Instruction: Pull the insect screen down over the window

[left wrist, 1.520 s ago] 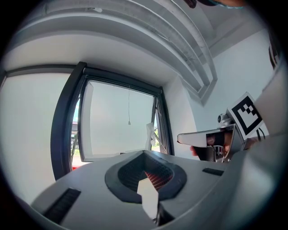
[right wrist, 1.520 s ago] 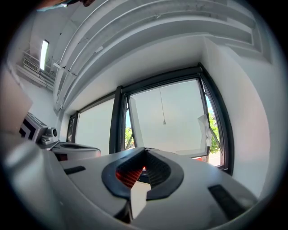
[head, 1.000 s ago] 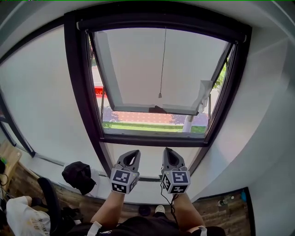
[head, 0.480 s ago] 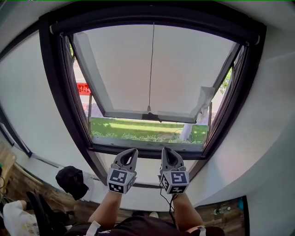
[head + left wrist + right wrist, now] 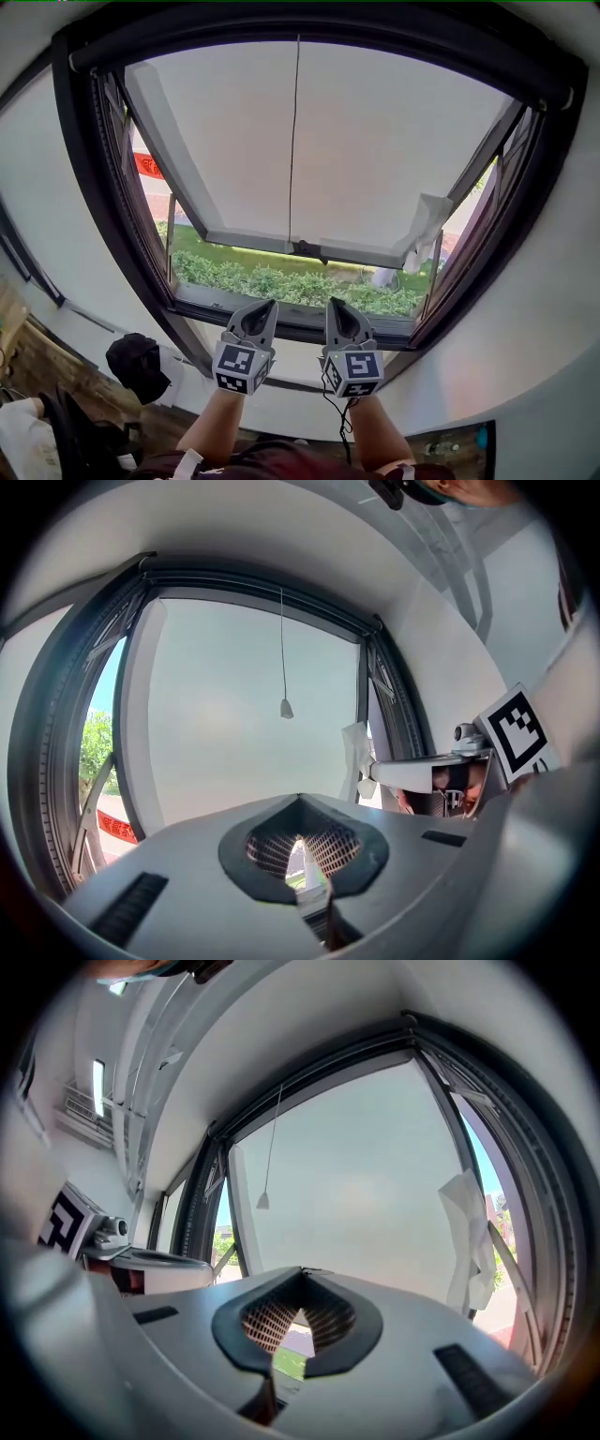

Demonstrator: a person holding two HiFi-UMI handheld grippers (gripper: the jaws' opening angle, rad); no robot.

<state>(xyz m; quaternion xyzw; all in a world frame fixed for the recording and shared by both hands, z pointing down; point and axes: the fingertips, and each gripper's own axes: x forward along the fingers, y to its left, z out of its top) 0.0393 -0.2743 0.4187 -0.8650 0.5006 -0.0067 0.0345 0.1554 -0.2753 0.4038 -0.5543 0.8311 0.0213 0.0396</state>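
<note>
A dark-framed window (image 5: 94,216) fills the head view. Its roller housing (image 5: 309,37) runs along the top, and the screen's thin pull cord (image 5: 293,141) hangs from it down the middle. The cord ends in a small weight (image 5: 286,708), also seen in the right gripper view (image 5: 263,1201). The frosted sash (image 5: 356,159) behind the cord is tilted outward. My left gripper (image 5: 265,306) and right gripper (image 5: 333,306) are side by side below the sill, both pointing at the window. Both are shut on nothing and well short of the cord.
A white rag (image 5: 427,225) hangs on the frame's right side. A green hedge (image 5: 291,286) shows outside under the sash. A black bag (image 5: 136,361) lies on the wooden floor at lower left, near a chair (image 5: 66,431). White wall (image 5: 553,309) flanks the window.
Both grippers and the head have moved toward the window, which now looms larger. The jaws stayed shut, and the cord hangs as before.
</note>
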